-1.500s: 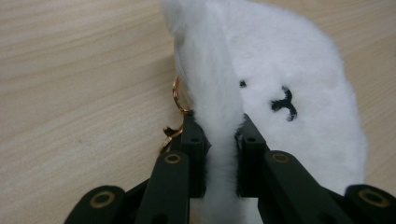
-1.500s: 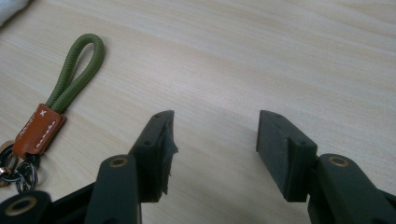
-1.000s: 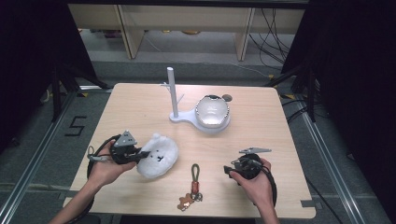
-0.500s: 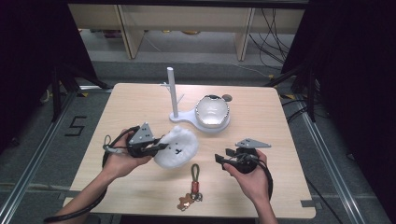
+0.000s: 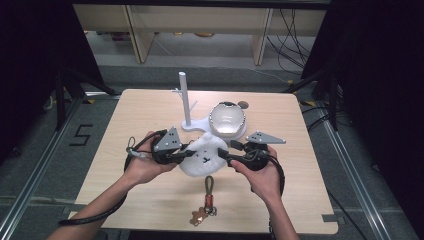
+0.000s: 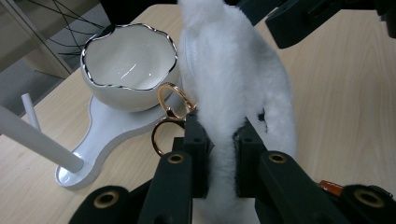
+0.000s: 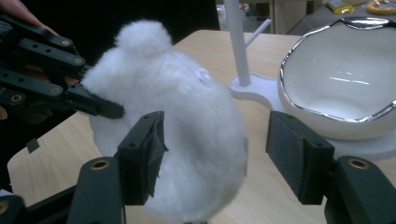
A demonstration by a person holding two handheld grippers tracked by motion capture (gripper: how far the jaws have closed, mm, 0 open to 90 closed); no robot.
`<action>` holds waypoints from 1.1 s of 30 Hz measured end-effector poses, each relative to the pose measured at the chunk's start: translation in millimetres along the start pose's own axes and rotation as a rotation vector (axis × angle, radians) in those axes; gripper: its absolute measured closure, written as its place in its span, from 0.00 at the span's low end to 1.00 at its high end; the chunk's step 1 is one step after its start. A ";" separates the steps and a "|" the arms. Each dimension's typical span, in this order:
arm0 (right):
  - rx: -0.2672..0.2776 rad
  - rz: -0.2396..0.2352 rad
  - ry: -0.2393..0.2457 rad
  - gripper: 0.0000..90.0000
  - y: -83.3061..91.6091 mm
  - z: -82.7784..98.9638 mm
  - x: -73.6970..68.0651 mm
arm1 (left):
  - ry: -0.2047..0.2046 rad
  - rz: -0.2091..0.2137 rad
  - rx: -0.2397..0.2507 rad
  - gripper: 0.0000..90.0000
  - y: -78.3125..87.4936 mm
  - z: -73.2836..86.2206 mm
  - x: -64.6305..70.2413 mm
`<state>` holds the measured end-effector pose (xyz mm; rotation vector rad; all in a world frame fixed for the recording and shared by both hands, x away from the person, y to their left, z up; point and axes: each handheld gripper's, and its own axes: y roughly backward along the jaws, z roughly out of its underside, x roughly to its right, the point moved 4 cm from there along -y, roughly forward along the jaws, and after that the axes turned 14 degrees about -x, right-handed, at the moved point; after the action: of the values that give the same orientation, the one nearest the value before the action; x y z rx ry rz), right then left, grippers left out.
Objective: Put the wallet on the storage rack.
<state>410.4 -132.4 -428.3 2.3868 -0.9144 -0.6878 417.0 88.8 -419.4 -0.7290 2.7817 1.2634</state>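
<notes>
- Light wood table [image 5: 125,145], dark room, grey floor with metal rails; shelving behind.
- White fluffy pouch [image 5: 202,157] lifted over table centre, just in front of white stand [image 5: 186,102] and bowl [image 5: 227,120].
- Left gripper [image 5: 185,155] clamped on pouch edge; gold clasp [image 6: 170,109] by its jaws.
- Right gripper [image 5: 224,156] jaws just been opening, wide around the pouch, pads off it.
- Keychain [image 5: 207,200] lies near front edge.
</notes>
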 end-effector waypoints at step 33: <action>0.008 0.125 0.179 0.86 1.0 -3.0 -9.5 | 0.167 -0.044 0.100 0.50 11.0 1.0 -12.6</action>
<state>405.5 -125.6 -422.8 2.3312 -0.9804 -0.4170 423.6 100.9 -409.9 -0.9231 2.9144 1.0958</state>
